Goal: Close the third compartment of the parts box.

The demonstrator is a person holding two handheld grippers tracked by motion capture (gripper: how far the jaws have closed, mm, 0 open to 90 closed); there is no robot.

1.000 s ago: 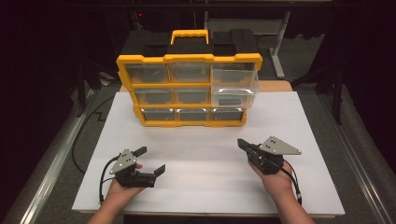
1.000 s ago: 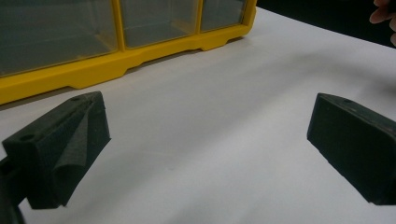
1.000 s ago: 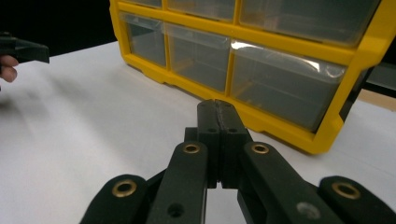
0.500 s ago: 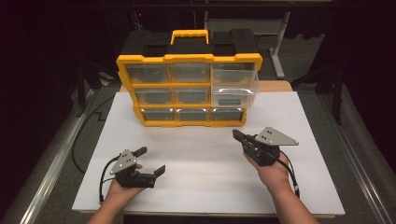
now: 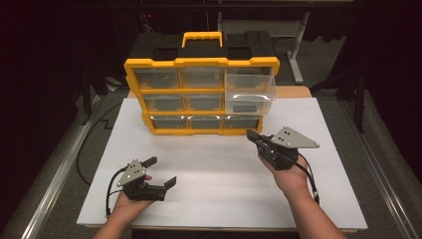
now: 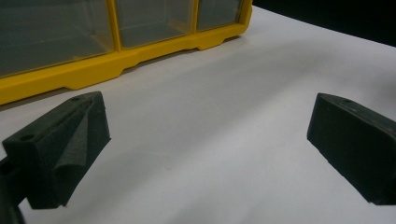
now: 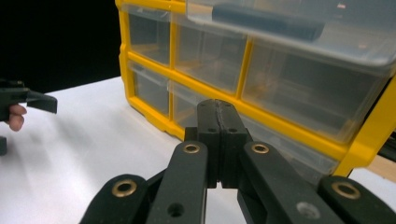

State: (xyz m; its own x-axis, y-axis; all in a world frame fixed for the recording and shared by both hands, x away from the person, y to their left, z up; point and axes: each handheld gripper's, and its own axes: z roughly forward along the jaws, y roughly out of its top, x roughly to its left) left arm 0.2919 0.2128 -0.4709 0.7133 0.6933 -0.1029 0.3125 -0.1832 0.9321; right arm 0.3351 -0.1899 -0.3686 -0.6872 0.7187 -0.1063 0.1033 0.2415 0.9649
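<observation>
The right claw (image 5: 253,135) hangs above the white table (image 5: 214,164) with its jaws pressed together and nothing between them, tip aimed at the near right corner of the yellow drawer cabinet (image 5: 201,94), which stands at the far middle of the table. In the high view, one clear drawer (image 5: 249,94) on the cabinet's right side juts out toward the person, and the claw sits just near of it, probably so the closed tip can push it home. The left claw (image 5: 160,172) rests low at the near left, jaws spread wide and empty, well apart from the cabinet, seemingly parked out of the way. The left gripper view shows its two black pads far apart over bare table, the cabinet's bottom drawers (image 6: 56,32) beyond. In the right gripper view the shut jaws meet in a seam before the drawer fronts, with the protruding drawer (image 7: 299,28) overhead.
</observation>
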